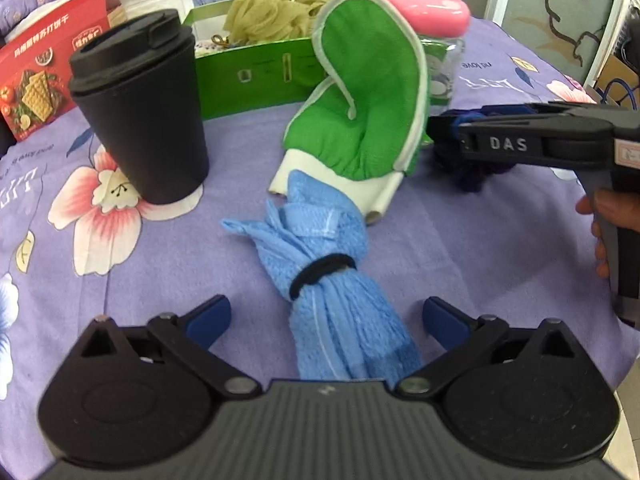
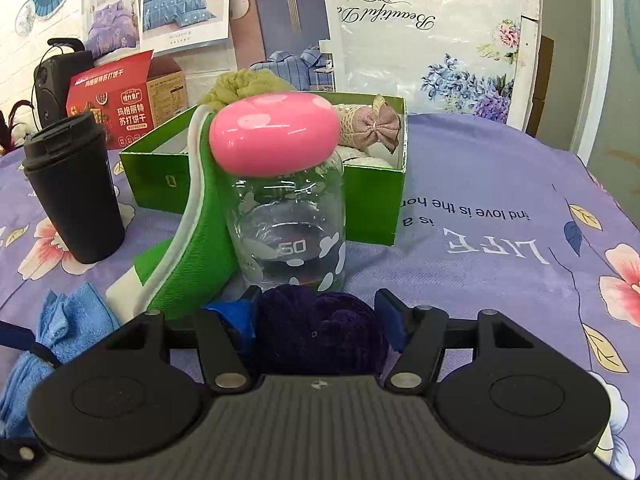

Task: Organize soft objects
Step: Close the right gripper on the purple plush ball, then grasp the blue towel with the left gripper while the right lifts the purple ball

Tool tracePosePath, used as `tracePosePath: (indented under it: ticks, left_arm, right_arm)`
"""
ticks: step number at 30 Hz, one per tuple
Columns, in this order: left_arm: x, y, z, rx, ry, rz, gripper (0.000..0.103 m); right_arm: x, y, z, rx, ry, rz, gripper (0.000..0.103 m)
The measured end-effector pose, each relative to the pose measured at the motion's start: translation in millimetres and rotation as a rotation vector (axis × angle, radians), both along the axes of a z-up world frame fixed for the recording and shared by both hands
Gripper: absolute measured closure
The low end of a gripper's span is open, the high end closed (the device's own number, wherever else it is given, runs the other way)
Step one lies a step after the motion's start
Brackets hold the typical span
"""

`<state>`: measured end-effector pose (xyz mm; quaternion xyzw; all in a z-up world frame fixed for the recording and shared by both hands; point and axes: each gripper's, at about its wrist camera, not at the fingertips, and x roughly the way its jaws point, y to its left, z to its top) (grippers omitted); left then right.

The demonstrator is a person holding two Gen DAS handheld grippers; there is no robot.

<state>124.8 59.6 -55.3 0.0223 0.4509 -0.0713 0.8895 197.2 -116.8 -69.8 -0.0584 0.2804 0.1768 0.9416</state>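
A rolled blue towel point(image 1: 320, 272) bound with a black hair tie lies on the purple floral cloth, between the fingers of my open left gripper point(image 1: 326, 316). A green bath mitt point(image 1: 360, 112) leans against a glass jar with a pink lid point(image 2: 280, 184). My right gripper point(image 2: 320, 320) has its fingers around a dark purple scrunchie point(image 2: 320, 332); it also shows in the left wrist view point(image 1: 472, 168). A green box point(image 2: 360, 200) behind holds a beige bath pouf point(image 1: 272, 4) and a knitted piece with a bow point(image 2: 376, 124).
A black lidded cup point(image 1: 140, 108) stands at the left of the table. A red cracker box point(image 1: 36, 72) sits at the far left behind it. The table edge runs along the right.
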Motion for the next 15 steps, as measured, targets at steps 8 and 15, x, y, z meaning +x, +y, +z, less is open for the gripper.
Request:
tracePosePath:
  ticks: [8, 15]
  left_arm:
    - [-2.7, 3.9, -1.9, 0.0, -0.012, -0.005, 0.001]
    - [-5.0, 16.0, -0.1, -0.036, -0.027, 0.02, 0.009]
  right_arm:
    - [18.9, -10.7, -15.0, 0.109, 0.103, -0.006, 0.047]
    - [10.7, 2.7, -17.9, 0.027, 0.077, 0.019, 0.043]
